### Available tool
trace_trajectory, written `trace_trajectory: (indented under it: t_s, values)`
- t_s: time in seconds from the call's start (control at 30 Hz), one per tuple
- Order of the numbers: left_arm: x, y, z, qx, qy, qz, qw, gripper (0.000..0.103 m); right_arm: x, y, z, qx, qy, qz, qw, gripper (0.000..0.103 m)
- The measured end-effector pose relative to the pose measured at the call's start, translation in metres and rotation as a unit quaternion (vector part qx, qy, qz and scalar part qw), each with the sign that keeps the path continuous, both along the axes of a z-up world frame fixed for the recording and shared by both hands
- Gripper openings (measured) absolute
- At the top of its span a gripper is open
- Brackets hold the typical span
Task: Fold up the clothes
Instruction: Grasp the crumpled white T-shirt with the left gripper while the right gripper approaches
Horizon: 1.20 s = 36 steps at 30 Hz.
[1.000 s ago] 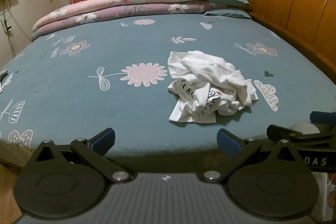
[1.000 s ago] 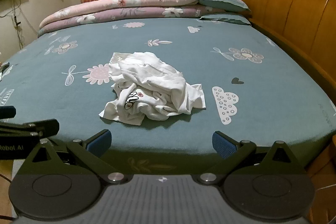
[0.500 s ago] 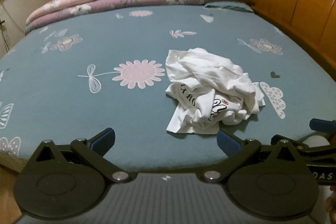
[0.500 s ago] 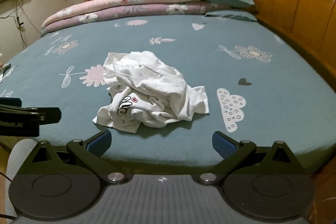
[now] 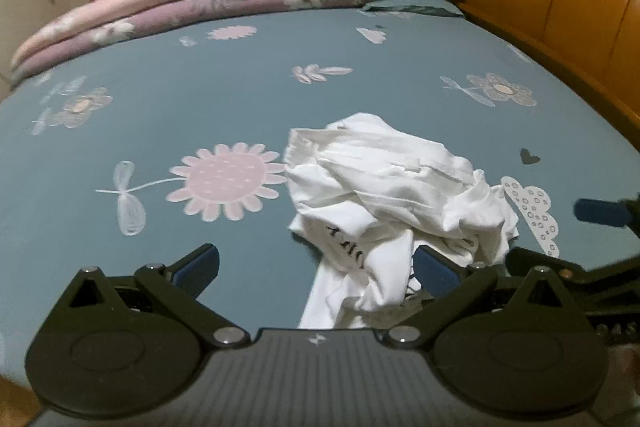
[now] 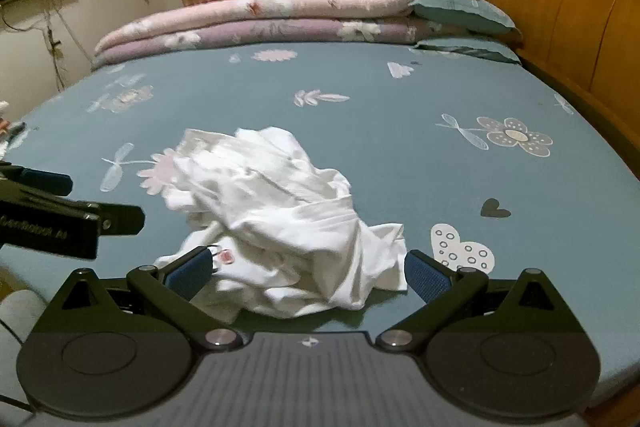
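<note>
Hovering near crumpled white garment (image 5: 392,195) on bed (image 5: 200,99): left gripper (image 5: 316,269), right gripper (image 6: 308,269), both wide apart, empty.

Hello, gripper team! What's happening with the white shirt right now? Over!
Left gripper open, empty. Right gripper open, empty, close to the pile. White shirt crumpled on the blue bedsheet, not yet unfolded. Nothing in the way.

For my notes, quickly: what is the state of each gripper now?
Left gripper: open, holding nothing.
Right gripper: open, holding nothing, at the white garment.
</note>
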State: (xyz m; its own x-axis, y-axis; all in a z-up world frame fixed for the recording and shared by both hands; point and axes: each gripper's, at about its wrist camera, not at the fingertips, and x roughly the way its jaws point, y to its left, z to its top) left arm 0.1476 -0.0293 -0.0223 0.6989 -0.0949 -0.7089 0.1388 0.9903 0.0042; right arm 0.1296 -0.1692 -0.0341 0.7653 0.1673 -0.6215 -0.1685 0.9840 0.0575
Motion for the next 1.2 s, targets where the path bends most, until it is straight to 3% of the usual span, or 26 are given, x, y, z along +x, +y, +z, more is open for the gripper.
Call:
trace_trajectory:
  t_s: [0.2, 0.5, 0.77, 0.9, 1.07, 1.2]
  values:
    - [0.022, 0.009, -0.020, -0.047, 0.023, -0.010, 0.9986, 0.102, 0.031, 0.002, -0.022, -0.016, 0.026, 0.006, 1.000, 0.103]
    - [0.048, 0.004, -0.041, -0.083, 0.046, -0.050, 0.9942, 0.102, 0.068, -0.001, -0.040, -0.017, 0.039, -0.009, 0.999, 0.103]
    - [0.067, -0.030, -0.058, -0.080, 0.051, -0.114, 0.9890, 0.102, 0.090, -0.040, -0.038, -0.004, 0.031, -0.059, 0.998, 0.103]
    - [0.075, -0.037, -0.073, -0.079, 0.057, -0.121, 0.9879, 0.103, 0.099, -0.057, -0.039, 0.008, 0.033, -0.073, 0.997, 0.103]
    - [0.075, -0.031, -0.083, -0.103, 0.056, -0.123, 0.9854, 0.103, 0.100, -0.062, -0.043, 0.021, 0.032, -0.066, 0.997, 0.103]
    - [0.073, -0.033, -0.086, -0.089, 0.051, -0.130, 0.9862, 0.103, 0.099, -0.060, -0.043, 0.021, 0.025, -0.057, 0.998, 0.103]
